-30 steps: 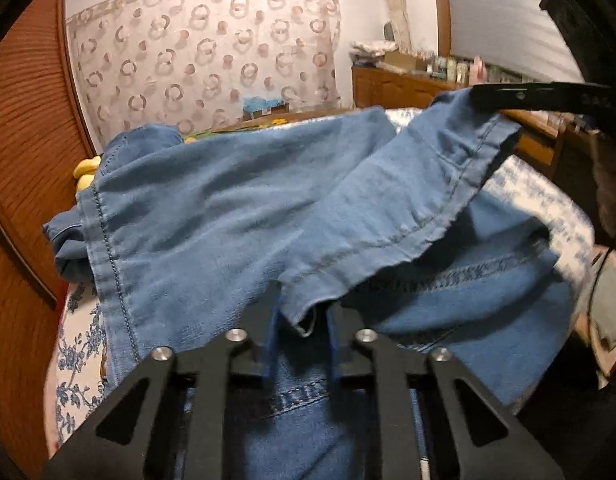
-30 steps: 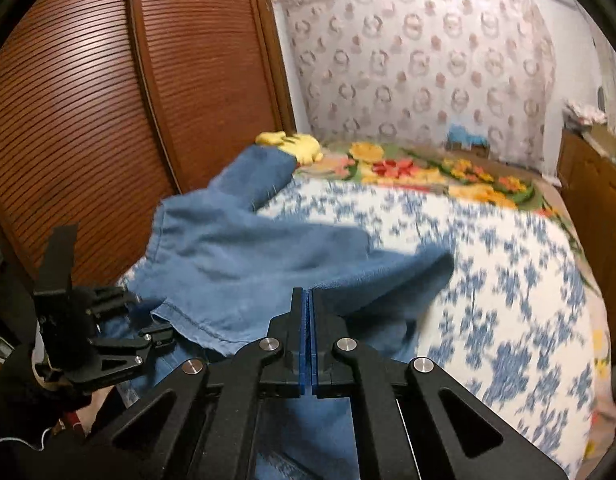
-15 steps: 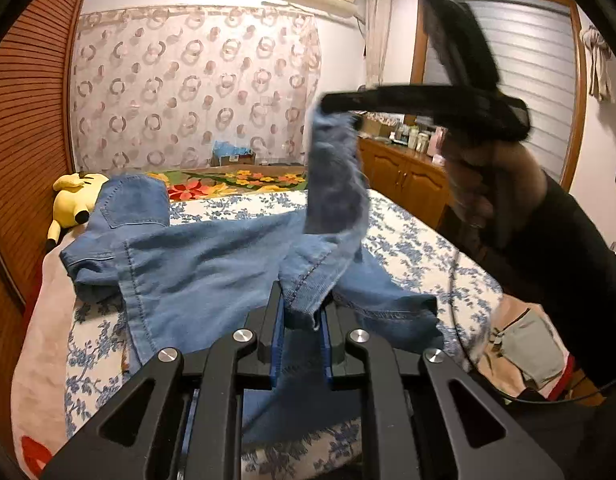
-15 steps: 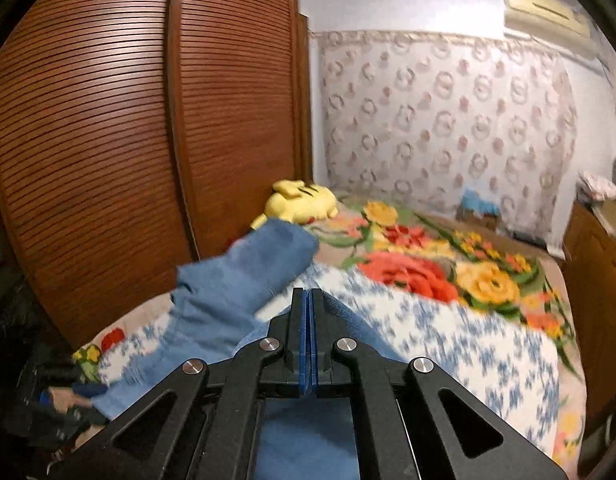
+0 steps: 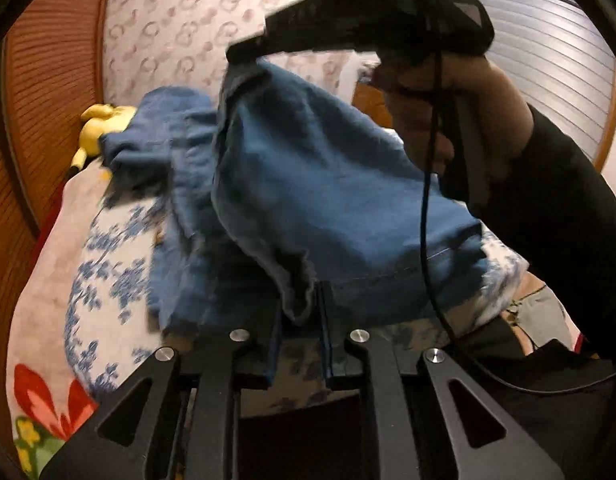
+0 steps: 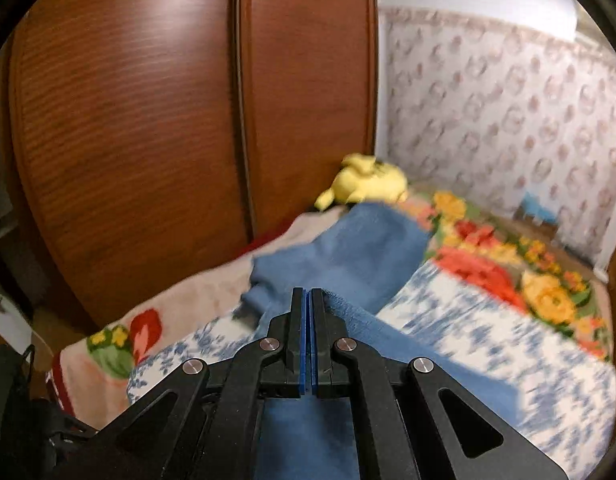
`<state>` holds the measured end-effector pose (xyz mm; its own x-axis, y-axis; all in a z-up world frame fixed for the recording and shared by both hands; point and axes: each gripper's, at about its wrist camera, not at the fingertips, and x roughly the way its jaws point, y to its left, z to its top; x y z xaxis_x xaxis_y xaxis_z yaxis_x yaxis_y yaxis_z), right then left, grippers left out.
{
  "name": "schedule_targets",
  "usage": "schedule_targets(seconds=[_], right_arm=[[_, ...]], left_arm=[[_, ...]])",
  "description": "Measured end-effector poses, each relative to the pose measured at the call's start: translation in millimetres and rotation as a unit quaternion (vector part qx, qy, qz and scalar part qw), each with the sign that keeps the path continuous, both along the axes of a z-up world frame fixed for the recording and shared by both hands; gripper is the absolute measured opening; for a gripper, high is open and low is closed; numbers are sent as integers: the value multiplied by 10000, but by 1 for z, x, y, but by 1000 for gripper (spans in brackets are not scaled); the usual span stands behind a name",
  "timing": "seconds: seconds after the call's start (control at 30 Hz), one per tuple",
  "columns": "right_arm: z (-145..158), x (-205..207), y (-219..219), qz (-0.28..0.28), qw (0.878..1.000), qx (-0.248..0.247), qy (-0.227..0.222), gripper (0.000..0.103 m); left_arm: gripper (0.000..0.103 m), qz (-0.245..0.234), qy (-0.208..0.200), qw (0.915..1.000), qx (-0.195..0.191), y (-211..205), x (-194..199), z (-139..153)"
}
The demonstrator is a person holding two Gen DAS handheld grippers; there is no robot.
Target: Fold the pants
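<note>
Left view: left gripper (image 5: 299, 312) pinching pants (image 5: 308, 184) hem above bed (image 5: 107, 280), right gripper (image 5: 243, 50) clamping upper edge. Right view: right gripper (image 6: 308, 300) shut on denim (image 6: 348, 256). Risk: thin hem slipping free mid-swing, spoiling fold.

Warm, dim indoor light fills both views. Motion blur smears the pants (image 5: 308, 200) and, beside them, the bed (image 6: 488, 320) with its floral cover. The wardrobe door (image 6: 127, 120) carries a soft sheen. Fisheye bending curves everything toward the black vignetted corners.
</note>
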<state>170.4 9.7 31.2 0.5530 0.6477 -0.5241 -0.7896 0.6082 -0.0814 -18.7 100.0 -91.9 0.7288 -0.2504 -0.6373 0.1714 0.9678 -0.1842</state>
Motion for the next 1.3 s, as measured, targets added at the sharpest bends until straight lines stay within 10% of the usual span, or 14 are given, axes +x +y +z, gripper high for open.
schedule_targets(seconds=[0.2, 0.37, 0.6, 1.3], right_arm=[[-3, 25, 2, -93, 9994, -32, 340, 4], [24, 13, -22, -194, 9997, 120, 71, 52], [47, -20, -108, -602, 9973, 253, -334, 57], [-32, 70, -147, -1459, 9844, -218, 955, 65]], left_arm=[[34, 238, -8, 9997, -106, 15, 4, 0], [48, 315, -86, 9994, -58, 16, 6, 2], [78, 420, -196, 9989, 21, 16, 15, 5], [78, 842, -13, 9961, 280, 16, 43, -3]])
